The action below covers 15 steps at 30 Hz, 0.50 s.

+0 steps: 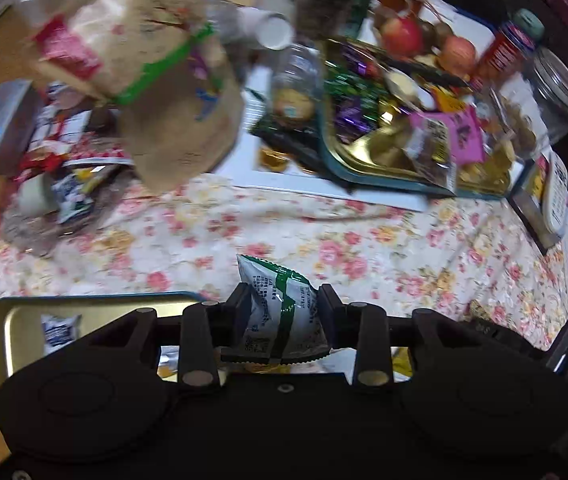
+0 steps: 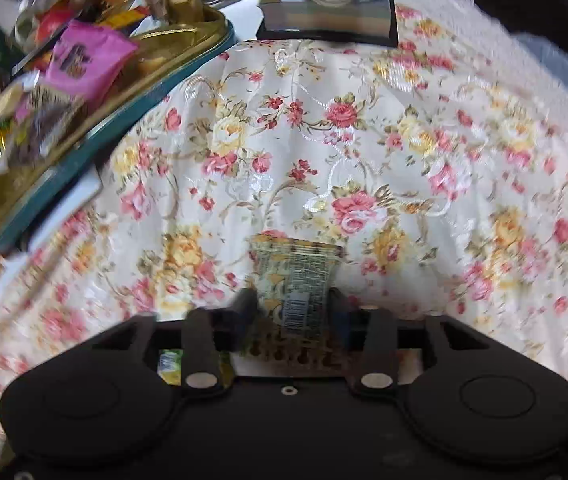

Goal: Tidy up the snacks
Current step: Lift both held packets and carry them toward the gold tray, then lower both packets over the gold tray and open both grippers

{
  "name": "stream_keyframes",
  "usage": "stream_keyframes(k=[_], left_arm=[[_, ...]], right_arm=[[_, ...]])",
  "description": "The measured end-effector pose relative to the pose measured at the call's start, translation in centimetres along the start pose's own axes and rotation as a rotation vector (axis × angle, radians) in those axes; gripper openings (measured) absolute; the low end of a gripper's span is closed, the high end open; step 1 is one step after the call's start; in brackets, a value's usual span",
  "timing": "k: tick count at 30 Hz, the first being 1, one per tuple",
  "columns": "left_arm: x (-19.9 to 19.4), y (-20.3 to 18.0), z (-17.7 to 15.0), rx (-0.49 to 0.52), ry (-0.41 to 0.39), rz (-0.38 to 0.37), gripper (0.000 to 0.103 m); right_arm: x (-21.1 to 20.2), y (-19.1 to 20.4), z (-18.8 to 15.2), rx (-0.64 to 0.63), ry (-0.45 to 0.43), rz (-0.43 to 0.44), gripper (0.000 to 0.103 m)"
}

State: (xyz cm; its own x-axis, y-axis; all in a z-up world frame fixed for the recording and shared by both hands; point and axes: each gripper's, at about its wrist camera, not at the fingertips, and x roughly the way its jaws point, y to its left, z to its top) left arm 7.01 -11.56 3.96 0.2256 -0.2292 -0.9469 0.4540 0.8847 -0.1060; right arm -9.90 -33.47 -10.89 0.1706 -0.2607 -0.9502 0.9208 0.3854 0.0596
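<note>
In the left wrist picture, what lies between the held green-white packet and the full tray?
Only bare floral tablecloth separates the packet from the tray, in the left wrist view.

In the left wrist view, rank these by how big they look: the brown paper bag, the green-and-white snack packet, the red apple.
1. brown paper bag, clearly largest.
2. green-and-white snack packet, though it sits closest to the camera, so its true rank against the apple is unsure.
3. red apple, far back.
</note>
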Motion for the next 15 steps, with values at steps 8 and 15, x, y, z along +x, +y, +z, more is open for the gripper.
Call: stream_keyframes(k=[8,15], left_arm=[[-3.9,8.1,-2.1,-0.098,-0.072,0.065,0.045],[-5.4,14.6,-4.5,-0.164,-0.101,0.126,0.045]], right_arm=[[-2.4,0.3,-2.1,-0.137,-0.009,0.018,0.033],[-9.0,3.2,-4.1,-0.239,-0.054,0.186,0.034]])
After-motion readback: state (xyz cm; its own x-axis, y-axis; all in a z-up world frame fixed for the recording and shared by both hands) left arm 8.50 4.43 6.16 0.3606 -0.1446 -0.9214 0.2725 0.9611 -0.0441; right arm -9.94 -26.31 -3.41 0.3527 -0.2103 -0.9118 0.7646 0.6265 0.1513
